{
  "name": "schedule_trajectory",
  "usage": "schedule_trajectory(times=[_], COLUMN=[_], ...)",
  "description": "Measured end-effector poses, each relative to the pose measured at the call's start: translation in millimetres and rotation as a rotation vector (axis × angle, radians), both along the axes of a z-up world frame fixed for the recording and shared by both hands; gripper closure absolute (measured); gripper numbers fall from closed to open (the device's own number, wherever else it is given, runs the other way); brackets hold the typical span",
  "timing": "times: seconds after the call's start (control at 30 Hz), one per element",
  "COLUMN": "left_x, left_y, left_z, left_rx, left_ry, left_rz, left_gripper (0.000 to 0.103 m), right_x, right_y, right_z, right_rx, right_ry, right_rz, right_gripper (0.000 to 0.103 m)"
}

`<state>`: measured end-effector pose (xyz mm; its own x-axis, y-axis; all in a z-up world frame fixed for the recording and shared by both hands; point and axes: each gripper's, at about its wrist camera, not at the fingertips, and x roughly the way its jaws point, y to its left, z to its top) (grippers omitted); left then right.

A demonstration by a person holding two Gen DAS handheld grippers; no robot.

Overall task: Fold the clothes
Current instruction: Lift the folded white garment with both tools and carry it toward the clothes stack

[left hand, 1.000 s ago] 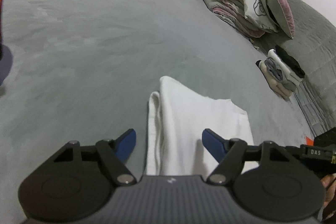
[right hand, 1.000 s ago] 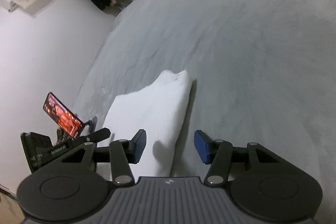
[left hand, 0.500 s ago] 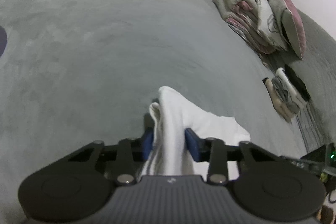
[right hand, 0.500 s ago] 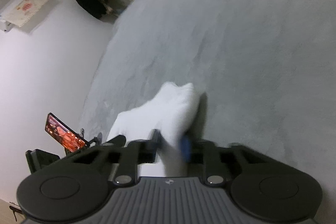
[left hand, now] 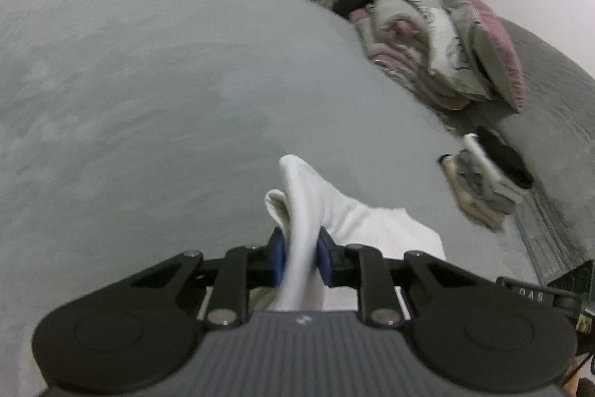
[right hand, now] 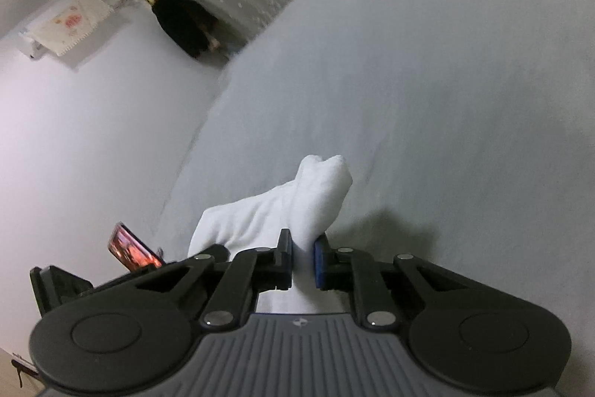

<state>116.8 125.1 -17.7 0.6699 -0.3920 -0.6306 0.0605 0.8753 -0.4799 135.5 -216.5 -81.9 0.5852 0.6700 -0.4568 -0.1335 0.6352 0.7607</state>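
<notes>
Two grippers now pinch what a second ago lay flat between open jaws. From the left wrist, the left gripper (left hand: 300,257) is closing on a bunched edge of the white folded cotton garment (left hand: 334,211), lifted off the grey bedspread (left hand: 148,80). From the right wrist, the right gripper (right hand: 303,261) is closing on the opposite edge of the garment (right hand: 297,199), so the next fold can likely begin.

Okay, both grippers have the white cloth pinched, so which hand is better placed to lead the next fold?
Probably neither alone. The left gripper and right gripper are both closing on bunched ends of the white cloth, so carry it over together.
</notes>
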Motion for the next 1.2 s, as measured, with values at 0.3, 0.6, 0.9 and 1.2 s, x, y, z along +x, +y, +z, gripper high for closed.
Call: schedule_trajectory(times=[0.3, 0.6, 0.9, 1.2], left_x=[23, 68, 128, 183], left_y=[-103, -224, -334, -418], left_z=[36, 62, 84, 102], left_rx=[-0.031, -0.084, -0.149, -0.153], left_ry=[-0.068, -0.141, -0.229, -0.33], left_rz=[-0.08, -0.183, -0.256, -0.305], left_gripper=[0.086, 0.086, 0.086, 0.086], right_x=[-12, -6, 30, 82], right_y=[-87, -180, -277, -347], right_z=[52, 102, 158, 198], right_rx=[-0.044, -0.102, -0.18, -0.317], right_ry=[-0.126, -0.213, -0.285, -0.329], right_rz=[-0.104, -0.198, -0.268, -0.311], right_gripper=[0.089, 0.09, 0.09, 0.09])
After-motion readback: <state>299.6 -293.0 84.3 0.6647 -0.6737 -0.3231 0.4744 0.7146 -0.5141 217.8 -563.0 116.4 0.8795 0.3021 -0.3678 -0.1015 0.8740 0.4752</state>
